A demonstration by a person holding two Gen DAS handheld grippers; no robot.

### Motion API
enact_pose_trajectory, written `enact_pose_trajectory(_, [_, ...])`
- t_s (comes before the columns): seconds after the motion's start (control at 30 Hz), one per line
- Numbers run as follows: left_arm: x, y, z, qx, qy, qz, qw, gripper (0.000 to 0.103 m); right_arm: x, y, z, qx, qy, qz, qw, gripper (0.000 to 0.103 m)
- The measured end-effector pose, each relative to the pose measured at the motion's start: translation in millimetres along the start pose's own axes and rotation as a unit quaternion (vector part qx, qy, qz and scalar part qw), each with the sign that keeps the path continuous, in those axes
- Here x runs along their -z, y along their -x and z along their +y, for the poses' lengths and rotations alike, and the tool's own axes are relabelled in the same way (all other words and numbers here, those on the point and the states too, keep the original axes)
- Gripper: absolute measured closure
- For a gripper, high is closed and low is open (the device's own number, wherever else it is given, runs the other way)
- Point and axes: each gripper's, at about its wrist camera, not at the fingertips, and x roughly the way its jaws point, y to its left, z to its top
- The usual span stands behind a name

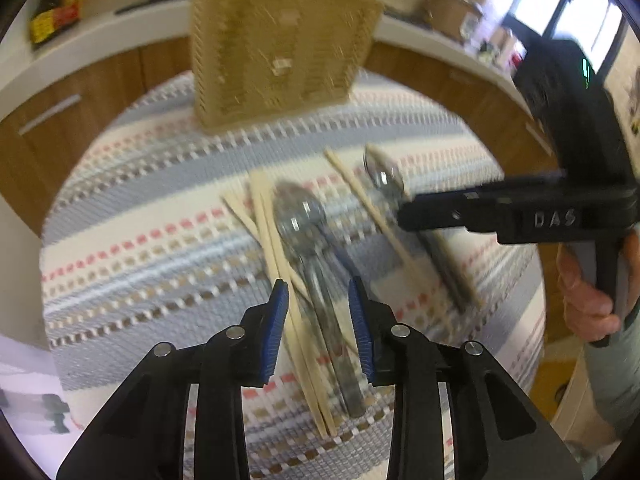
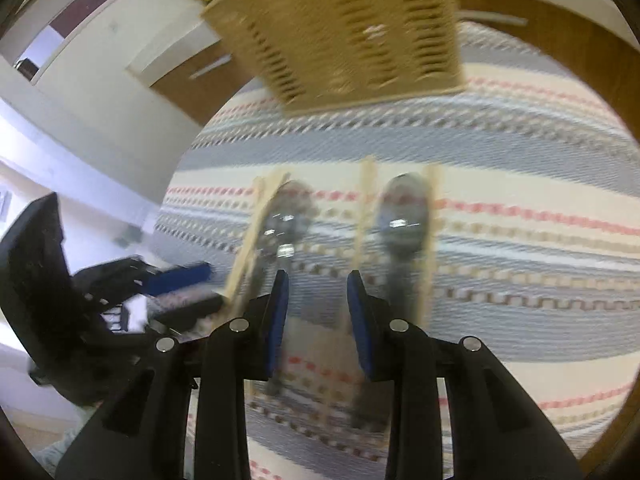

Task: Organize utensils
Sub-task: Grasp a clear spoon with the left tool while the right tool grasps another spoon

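Two metal spoons and several wooden chopsticks lie on a striped woven mat (image 1: pixel 152 208). My left gripper (image 1: pixel 318 300) hangs just above the left spoon (image 1: pixel 300 212), its handle and a bundle of chopsticks (image 1: pixel 276 256) lying under the gap between its blue pads; it is open. In the right wrist view my right gripper (image 2: pixel 318 292) is open over bare mat, the right spoon (image 2: pixel 404 208) and its two flanking chopsticks (image 2: pixel 366 208) just right of its fingers. The right gripper (image 1: pixel 408 216) also shows over the right spoon (image 1: pixel 382 178). A woven basket (image 1: pixel 276 52) stands behind the utensils.
Wooden cabinet fronts (image 1: pixel 80 120) and a white countertop (image 1: pixel 120 28) with a bottle and pans run behind the table. A person's hand (image 1: pixel 588 292) holds the right gripper's handle. The left gripper (image 2: pixel 200 288) reaches in at the left of the right wrist view. Both views are blurred.
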Motion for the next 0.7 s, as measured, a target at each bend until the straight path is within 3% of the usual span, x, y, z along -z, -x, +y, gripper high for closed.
enact_pose_trajectory(0.2, [11, -11, -6, -0.003, -0.012, 0.022, 0.9997, 0.076, -7, -31, 26, 0.002, 0.02, 0.03, 0.999, 0.076])
enact_pose_trajectory(0.37, [12, -11, -6, -0.004, -0.01, 0.031, 0.9995, 0.076, -7, -44, 35, 0.031, 0.045, 0.03, 0.998, 0.076])
enact_pose_trajectory(0.53, [3, -17, -15, -0.012, -0.015, 0.039, 0.9991, 0.077, -2, -48, 41, 0.067, 0.077, 0.03, 0.994, 0.09])
enact_pose_trajectory(0.7, [-5, -29, -24, -0.034, -0.023, 0.051, 0.9978, 0.077, 4, -40, 26, 0.063, 0.062, 0.023, 0.996, 0.092])
